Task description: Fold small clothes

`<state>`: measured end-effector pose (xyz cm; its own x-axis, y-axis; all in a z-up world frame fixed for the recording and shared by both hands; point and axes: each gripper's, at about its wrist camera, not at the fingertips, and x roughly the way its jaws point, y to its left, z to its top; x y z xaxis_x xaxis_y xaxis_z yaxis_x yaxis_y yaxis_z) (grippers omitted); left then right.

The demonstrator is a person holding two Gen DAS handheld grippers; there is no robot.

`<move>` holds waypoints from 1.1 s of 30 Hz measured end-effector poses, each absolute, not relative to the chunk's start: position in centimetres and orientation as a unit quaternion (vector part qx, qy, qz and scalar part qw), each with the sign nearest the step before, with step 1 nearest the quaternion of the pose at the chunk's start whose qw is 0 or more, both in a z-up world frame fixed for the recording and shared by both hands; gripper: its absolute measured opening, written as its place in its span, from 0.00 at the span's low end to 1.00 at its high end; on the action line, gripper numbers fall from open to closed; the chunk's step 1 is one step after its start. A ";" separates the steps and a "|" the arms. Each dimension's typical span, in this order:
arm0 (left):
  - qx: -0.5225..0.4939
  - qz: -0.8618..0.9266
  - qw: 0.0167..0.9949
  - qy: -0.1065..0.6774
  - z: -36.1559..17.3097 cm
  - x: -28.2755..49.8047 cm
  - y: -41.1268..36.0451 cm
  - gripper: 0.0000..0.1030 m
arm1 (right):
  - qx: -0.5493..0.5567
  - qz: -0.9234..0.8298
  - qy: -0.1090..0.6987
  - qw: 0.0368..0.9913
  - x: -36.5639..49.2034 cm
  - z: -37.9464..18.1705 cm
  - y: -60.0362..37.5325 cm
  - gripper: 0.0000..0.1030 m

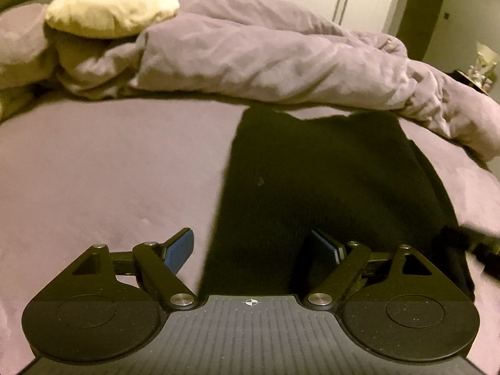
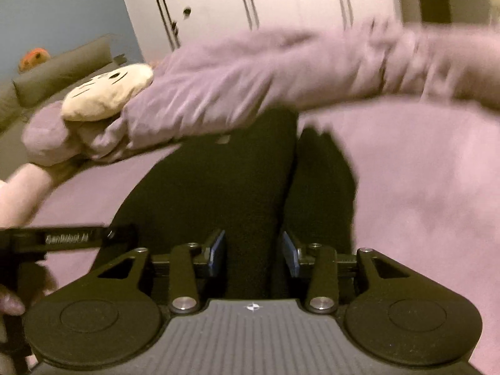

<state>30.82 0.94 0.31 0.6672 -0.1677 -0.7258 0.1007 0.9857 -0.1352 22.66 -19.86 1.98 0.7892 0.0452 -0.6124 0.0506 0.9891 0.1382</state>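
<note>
My left gripper (image 1: 253,251) hangs wide open over the near left edge of the black garment (image 1: 328,187), which lies flat on the lilac bed sheet (image 1: 109,172). My right gripper (image 2: 253,253) sits half-closed over a raised fold; whether its pads pinch the cloth, I cannot tell. Rumpled duvet (image 1: 265,59) beyond.

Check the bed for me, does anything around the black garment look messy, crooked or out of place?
Mostly tidy. The black garment lies flat on the purple sheet, but its far edge runs under the rumpled purple duvet, which is bunched in a heap across the bed. Nothing looks spilled or damaged.
</note>
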 end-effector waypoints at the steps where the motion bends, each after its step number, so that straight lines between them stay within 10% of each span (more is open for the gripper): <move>1: -0.044 -0.073 0.913 0.399 0.4 30.9 1.0 0.84 | 0.072 0.000 0.312 0.947 23.1 2.5 -19.4 0.38; 33: -0.075 -0.108 0.894 0.427 -2.0 35.8 -1.5 1.00 | 0.017 -0.051 0.255 0.965 29.9 -6.2 -19.9 0.46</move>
